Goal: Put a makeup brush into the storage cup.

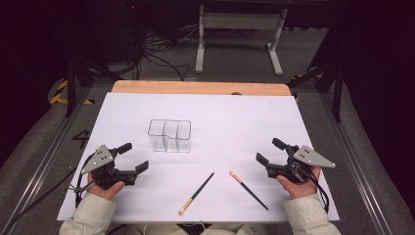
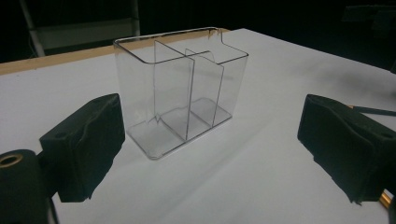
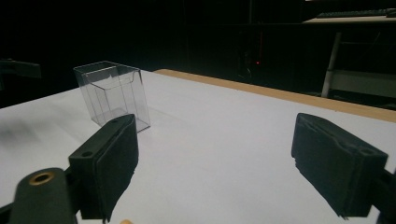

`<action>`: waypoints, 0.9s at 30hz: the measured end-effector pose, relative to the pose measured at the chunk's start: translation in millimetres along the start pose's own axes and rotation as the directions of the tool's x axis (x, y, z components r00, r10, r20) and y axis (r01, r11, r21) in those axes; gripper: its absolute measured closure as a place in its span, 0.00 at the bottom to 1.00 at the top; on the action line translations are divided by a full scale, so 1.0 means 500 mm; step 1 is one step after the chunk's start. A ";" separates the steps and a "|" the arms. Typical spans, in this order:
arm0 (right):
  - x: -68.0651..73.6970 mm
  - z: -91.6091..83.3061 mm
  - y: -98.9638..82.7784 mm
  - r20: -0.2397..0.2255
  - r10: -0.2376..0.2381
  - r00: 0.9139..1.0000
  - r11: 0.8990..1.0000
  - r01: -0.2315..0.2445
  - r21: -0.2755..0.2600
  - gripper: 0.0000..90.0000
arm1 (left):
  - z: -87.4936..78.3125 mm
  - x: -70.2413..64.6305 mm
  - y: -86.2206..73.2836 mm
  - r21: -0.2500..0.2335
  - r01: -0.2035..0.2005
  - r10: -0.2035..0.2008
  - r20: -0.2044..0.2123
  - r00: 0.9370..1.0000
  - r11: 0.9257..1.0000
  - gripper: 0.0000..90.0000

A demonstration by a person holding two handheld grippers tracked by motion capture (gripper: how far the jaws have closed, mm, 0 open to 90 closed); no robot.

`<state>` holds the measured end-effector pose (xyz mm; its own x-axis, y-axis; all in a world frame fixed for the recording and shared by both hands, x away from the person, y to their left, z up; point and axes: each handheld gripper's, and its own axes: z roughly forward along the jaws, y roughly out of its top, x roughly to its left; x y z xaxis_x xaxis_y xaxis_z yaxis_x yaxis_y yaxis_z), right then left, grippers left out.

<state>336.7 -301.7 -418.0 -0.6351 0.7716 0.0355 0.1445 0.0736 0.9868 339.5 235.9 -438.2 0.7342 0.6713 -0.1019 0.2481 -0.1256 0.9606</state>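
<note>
Resting on the desk (image 1: 205, 110), both grippers sat idle with nothing between their fingers. The left gripper (image 1: 133, 157), at 8 o'clock on the white sheet, had its fingers (image 2: 86, 142) spread wide and released, aimed at the organiser (image 1: 169, 135). The right gripper (image 1: 270, 151), at 4 o'clock, likewise had its fingers (image 3: 109, 161) released and apart, pointing toward the centre.

Two brushes lay at 6 o'clock, near the front edge and between the hands. The left brush (image 1: 196, 193) lay slanted, its pale bristle head nearest the person and its dark handle pointing toward 1 o'clock. The right brush (image 1: 248, 190) lay slanted the other way, pale head toward 11 o'clock, dark handle toward 5 o'clock. They were apart from each other and from both grippers. The organiser, a clear box with upright dividers, stood at the sheet's centre, just beyond the brushes.

Assessment: the brushes appeared light, thin and rigid, with smooth handles likely to roll or slip under a loose pinch. Lying flat on the sheet, each would call for a low, close approach. The best hold was judged to be across the dark handle near its middle, clear of the soft bristles. The organiser looked light and hard-walled, and might slide or tip if knocked.
</note>
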 end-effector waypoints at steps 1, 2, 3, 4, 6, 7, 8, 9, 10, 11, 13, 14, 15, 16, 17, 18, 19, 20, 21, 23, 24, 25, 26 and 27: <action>0.000 -0.001 0.000 0.000 0.001 1.000 1.000 -0.001 0.000 0.17 | 0.000 0.000 0.000 0.004 -0.002 0.002 -0.002 1.000 1.000 0.09; 0.000 -0.001 0.001 0.000 0.000 1.000 1.000 0.000 0.000 0.17 | 0.000 -0.001 0.000 0.003 -0.002 0.002 -0.004 1.000 1.000 0.09; 0.000 -0.001 0.001 -0.001 0.001 1.000 1.000 -0.001 -0.001 0.17 | -0.001 0.000 0.000 0.004 -0.006 0.006 -0.003 1.000 1.000 0.09; 0.000 -0.001 0.001 -0.001 0.001 1.000 1.000 -0.001 -0.001 0.17 | -0.001 -0.001 0.000 0.004 -0.007 0.007 -0.003 1.000 1.000 0.09; 0.000 0.000 0.001 -0.002 -0.002 1.000 1.000 0.002 -0.002 0.17 | -0.001 0.000 0.001 0.002 -0.009 0.009 -0.006 1.000 1.000 0.09; 0.000 0.000 0.001 -0.002 0.000 1.000 1.000 0.000 0.000 0.17 | -0.002 0.000 0.001 0.003 -0.008 0.008 -0.003 1.000 1.000 0.09; 0.001 0.000 0.001 -0.002 -0.002 1.000 1.000 0.002 0.001 0.17 | -0.002 0.000 0.001 0.004 -0.008 0.008 -0.003 1.000 1.000 0.09; 0.001 0.001 0.000 -0.001 -0.010 1.000 1.000 0.010 0.010 0.18 | -0.003 -0.001 0.001 0.001 -0.003 0.003 -0.006 1.000 1.000 0.09; 0.001 0.001 0.000 0.001 -0.012 1.000 1.000 0.012 0.018 0.19 | -0.004 0.000 0.001 0.003 -0.007 0.007 -0.009 1.000 1.000 0.09; 0.001 0.001 0.000 0.001 -0.012 1.000 1.000 0.012 0.018 0.19 | -0.004 -0.001 0.002 0.005 -0.007 0.007 -0.008 1.000 1.000 0.09; 0.000 0.002 0.000 -0.002 -0.005 1.000 1.000 0.005 0.028 0.19 | -0.005 -0.001 0.002 0.003 -0.009 0.009 -0.010 1.000 1.000 0.09; 0.000 0.002 0.000 -0.002 -0.002 1.000 1.000 0.002 0.026 0.19 | -0.005 -0.001 0.002 0.003 -0.009 0.009 -0.011 1.000 1.000 0.09; 0.000 0.002 0.002 -0.002 -0.005 1.000 1.000 0.005 0.022 0.19 | -0.006 -0.002 0.002 0.003 -0.009 0.009 -0.012 1.000 1.000 0.09; 0.000 0.001 0.004 -0.001 -0.004 1.000 1.000 0.004 0.016 0.19 | -0.006 -0.001 0.002 0.003 -0.008 0.008 -0.014 1.000 1.000 0.09; 0.000 0.000 0.006 -0.003 0.000 1.000 1.000 0.000 0.010 0.19 | -0.006 -0.002 0.002 0.003 -0.008 0.008 -0.015 1.000 1.000 0.09; 0.000 -0.001 0.007 -0.002 -0.001 1.000 1.000 0.001 0.008 0.19 | -0.006 -0.002 0.002 0.004 -0.009 0.009 -0.016 1.000 1.000 0.09; 0.000 -0.002 0.007 -0.002 0.000 1.000 1.000 0.000 0.006 0.19 | -0.005 -0.002 0.002 0.007 -0.009 0.009 -0.016 1.000 1.000 0.09; -0.001 -0.002 0.009 -0.003 0.003 1.000 1.000 -0.003 0.003 0.19 | -0.005 -0.002 0.002 0.011 -0.010 0.010 -0.014 1.000 1.000 0.09; -0.001 -0.002 0.011 -0.003 0.007 1.000 1.000 -0.007 0.001 0.19 | -0.004 -0.002 0.002 0.011 -0.007 0.007 -0.014 1.000 1.000 0.09; 0.000 0.000 0.015 -0.005 0.013 1.000 1.000 -0.013 0.001 0.19 | -0.003 -0.003 0.001 0.012 -0.011 0.011 -0.016 1.000 1.000 0.09; 0.002 0.003 0.018 -0.004 0.005 1.000 1.000 -0.005 0.006 0.19 | -0.003 -0.003 0.001 0.013 -0.012 0.012 -0.016 1.000 1.000 0.09; 0.006 0.008 0.022 -0.010 0.004 1.000 1.000 -0.004 0.012 0.19 | -0.003 -0.003 0.001 0.012 -0.013 0.013 -0.016 1.000 1.000 0.09; 0.009 0.013 0.024 -0.017 0.002 1.000 1.000 -0.002 0.014 0.19 | -0.003 -0.003 0.001 0.013 -0.011 0.011 -0.013 1.000 1.000 0.09; 0.012 0.016 0.026 -0.021 -0.004 1.000 1.000 0.004 0.017 0.19 | -0.003 -0.002 0.001 0.015 -0.011 0.011 -0.012 1.000 1.000 0.09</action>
<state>341.0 -290.9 -406.1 -0.6513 0.7580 0.0349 0.1545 0.0874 0.9841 337.9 236.2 -437.2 0.7289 0.6789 -0.0883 0.2494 -0.1433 0.9577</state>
